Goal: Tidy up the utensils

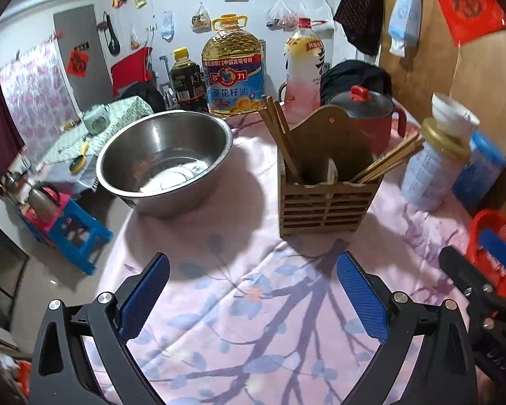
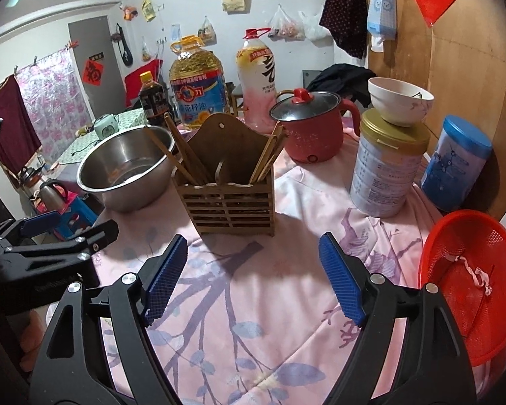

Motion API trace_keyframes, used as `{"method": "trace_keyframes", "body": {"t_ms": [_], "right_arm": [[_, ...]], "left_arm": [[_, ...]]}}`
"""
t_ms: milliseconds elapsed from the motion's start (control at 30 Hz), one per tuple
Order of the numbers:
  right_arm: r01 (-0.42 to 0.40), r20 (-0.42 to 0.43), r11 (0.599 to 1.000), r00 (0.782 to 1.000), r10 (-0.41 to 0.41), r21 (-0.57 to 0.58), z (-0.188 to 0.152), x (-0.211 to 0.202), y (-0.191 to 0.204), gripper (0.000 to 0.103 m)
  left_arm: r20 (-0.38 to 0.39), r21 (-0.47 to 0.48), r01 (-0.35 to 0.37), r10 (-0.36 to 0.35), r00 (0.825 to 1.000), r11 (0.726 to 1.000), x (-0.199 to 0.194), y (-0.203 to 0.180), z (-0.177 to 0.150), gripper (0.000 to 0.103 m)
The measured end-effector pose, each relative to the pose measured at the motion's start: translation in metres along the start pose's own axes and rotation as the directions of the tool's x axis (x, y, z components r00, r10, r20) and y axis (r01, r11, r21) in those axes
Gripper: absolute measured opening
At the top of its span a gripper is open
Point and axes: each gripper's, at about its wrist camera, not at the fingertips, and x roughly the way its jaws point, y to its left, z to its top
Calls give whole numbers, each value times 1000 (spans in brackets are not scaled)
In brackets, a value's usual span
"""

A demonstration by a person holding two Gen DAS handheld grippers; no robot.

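A slatted wooden utensil holder [image 1: 327,199] [image 2: 229,199] stands on the pink floral tablecloth, with several wooden chopsticks [image 1: 280,131] [image 2: 182,155] leaning in its left and right compartments. My left gripper [image 1: 253,290] is open and empty, just in front of the holder. My right gripper [image 2: 253,273] is open and empty, also in front of the holder. Each gripper shows at the edge of the other's view. A steel bowl [image 1: 165,155] [image 2: 124,165] sits left of the holder and looks empty.
A red electric pot [image 2: 313,128], an oil jug [image 1: 232,71], a dark sauce bottle [image 1: 185,77] and a pink drink bottle [image 2: 256,77] stand behind. A tin with a white bowl [image 2: 398,104] on it, a blue can [image 2: 455,162] and a red basket [image 2: 475,287] are at right.
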Motion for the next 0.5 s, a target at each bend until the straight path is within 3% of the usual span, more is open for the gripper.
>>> {"method": "trace_keyframes", "body": {"t_ms": [100,500], "right_arm": [[5,1,1000,1000,-5,1,0,-1,-1,78],[12,-20,1000,1000,-12,3,0,5,-3,78]], "left_arm": [[-18,-15,48,-48,999,999,2,0,0,97],[-19,-71,69,-71,997,995,6,6,0,97]]}}
